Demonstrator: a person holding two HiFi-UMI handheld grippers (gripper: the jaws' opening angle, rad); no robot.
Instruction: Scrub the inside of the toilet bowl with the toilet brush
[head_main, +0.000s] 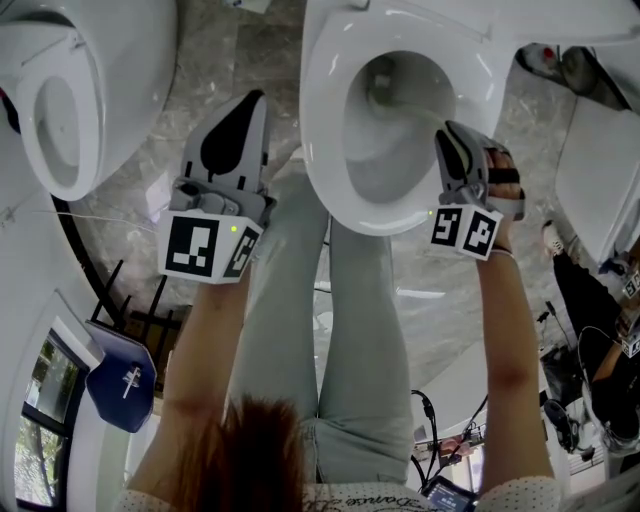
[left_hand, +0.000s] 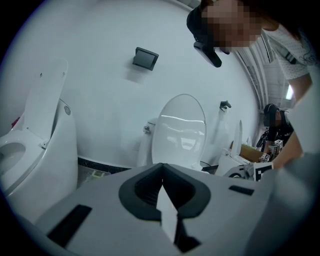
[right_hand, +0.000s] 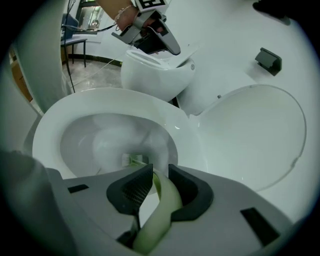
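A white toilet bowl (head_main: 322, 150) stands open at the top centre, its lid (right_hand: 255, 130) raised. My right gripper (head_main: 452, 132) hangs over the bowl's right rim, shut on the pale green handle (right_hand: 162, 200) of the toilet brush. The brush head (right_hand: 132, 160) is down in the bowl near the drain, and also shows there as a grey shape, the brush head (head_main: 380, 90). My left gripper (head_main: 255, 97) is held left of the bowl over the floor, shut with nothing in it. In its own view the left gripper (left_hand: 161, 172) points at the wall and a toilet (left_hand: 181, 132).
A second toilet (head_main: 60, 110) stands at the far left and a third white fixture (head_main: 600, 170) at the right. The person's legs (head_main: 340, 320) are just before the bowl. A blue object (head_main: 120, 385) and cables lie near the floor's lower edges. A dark box (left_hand: 145, 58) hangs on the wall.
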